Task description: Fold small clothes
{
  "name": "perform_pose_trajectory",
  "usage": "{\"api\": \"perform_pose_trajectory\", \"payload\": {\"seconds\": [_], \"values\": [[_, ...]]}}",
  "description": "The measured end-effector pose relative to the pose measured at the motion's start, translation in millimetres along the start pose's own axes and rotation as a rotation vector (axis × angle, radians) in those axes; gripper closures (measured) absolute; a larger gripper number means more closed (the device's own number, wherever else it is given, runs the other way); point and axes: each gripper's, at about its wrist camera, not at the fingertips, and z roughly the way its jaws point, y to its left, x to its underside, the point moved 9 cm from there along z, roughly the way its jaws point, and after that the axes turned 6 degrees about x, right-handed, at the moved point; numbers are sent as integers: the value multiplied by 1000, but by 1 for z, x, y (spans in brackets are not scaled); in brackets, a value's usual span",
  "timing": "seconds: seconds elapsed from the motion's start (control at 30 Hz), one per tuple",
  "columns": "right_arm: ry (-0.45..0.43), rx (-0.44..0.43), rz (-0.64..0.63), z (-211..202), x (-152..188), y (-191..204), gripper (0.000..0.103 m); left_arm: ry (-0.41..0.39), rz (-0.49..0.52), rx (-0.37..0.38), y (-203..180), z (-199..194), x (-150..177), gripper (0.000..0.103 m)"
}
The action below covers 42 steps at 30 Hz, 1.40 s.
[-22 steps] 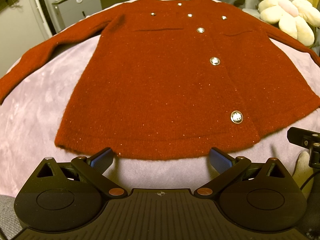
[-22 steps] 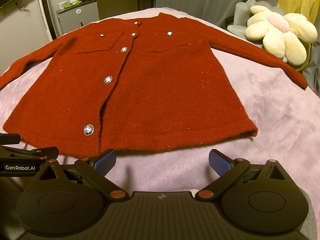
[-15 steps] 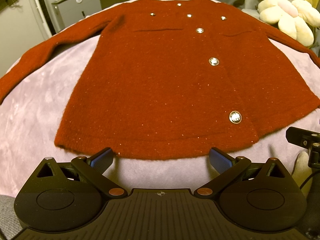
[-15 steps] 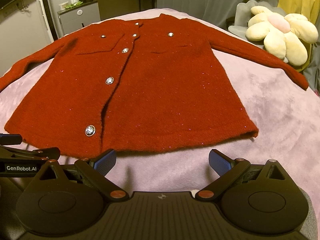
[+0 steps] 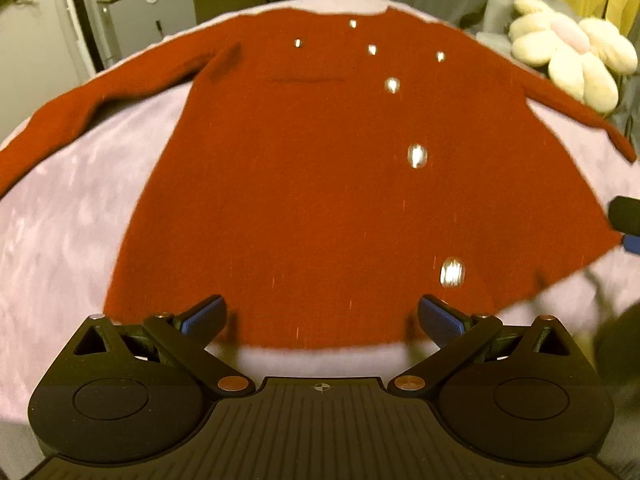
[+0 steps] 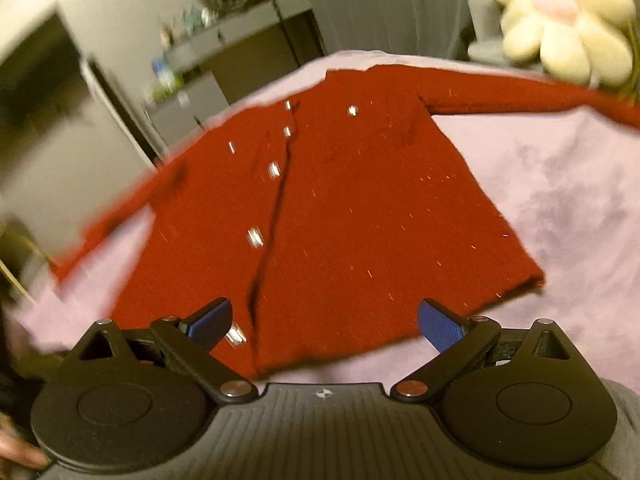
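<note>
A small dark-red knit cardigan (image 5: 312, 184) with silver buttons lies flat, sleeves spread, on a lilac plush cover (image 5: 60, 216). It also shows in the right wrist view (image 6: 360, 220), blurred. My left gripper (image 5: 320, 320) is open and empty, its blue-padded fingers over the cardigan's bottom hem. My right gripper (image 6: 324, 322) is open and empty over the hem near the lowest button (image 6: 235, 336). Part of the right gripper shows at the right edge of the left wrist view (image 5: 628, 224).
A cream flower-shaped plush cushion (image 5: 572, 60) sits at the back right, also seen in the right wrist view (image 6: 568, 28). A grey cabinet (image 5: 148, 28) stands beyond the cover at the back left.
Both grippers have moved forward over the cardigan's hem. The right wrist view has tilted and swung, and both views are now motion-blurred. Both grippers stay open.
</note>
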Motion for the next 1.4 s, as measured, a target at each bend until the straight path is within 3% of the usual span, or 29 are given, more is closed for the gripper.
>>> {"api": "perform_pose_trajectory", "payload": {"seconds": [0.1,0.17,0.3,0.4,0.53,0.6,0.67,0.73,0.8,0.93,1.03,1.07,1.1,1.2,1.23,1.3,1.4], "values": [[-27,-117,106,-1,-27,-22,4,-58,-11,2,2,1,-36,0],[-108,-94,144,-5,-51,-43,4,-92,-15,-15,3,9,-63,0],[-400,-28,168,-13,-102,-86,4,-170,-67,-61,9,39,-114,0],[-373,18,221,10,-130,-130,4,-214,-117,-61,12,68,-136,0],[-367,151,420,35,-158,-220,5,-196,-143,-78,19,110,-139,0],[-363,185,519,49,-165,-261,19,-219,-139,-91,23,120,-134,0],[-362,211,626,64,-173,-299,39,-289,-115,-107,25,121,-134,0],[-365,207,732,82,-179,-329,47,-326,-110,-123,27,122,-136,0],[-365,213,813,95,-181,-352,47,-329,-128,-132,30,129,-139,0],[-407,206,910,116,-184,-374,56,-359,-90,-158,30,133,-138,0],[-428,229,926,124,-190,-381,75,-378,-87,-157,30,131,-135,0],[-416,253,908,126,-193,-383,85,-376,-91,-154,30,133,-136,0],[-393,306,851,126,-198,-381,88,-377,-94,-153,30,131,-133,0],[-362,529,500,122,-228,-343,93,-382,-95,-153,29,131,-132,0],[-373,557,396,119,-238,-321,93,-385,-93,-155,29,131,-132,0],[-421,538,183,112,-258,-260,93,-385,-85,-160,28,131,-132,0],[-499,419,-153,107,-273,-139,93,-372,-84,-149,29,128,-131,0]]}}
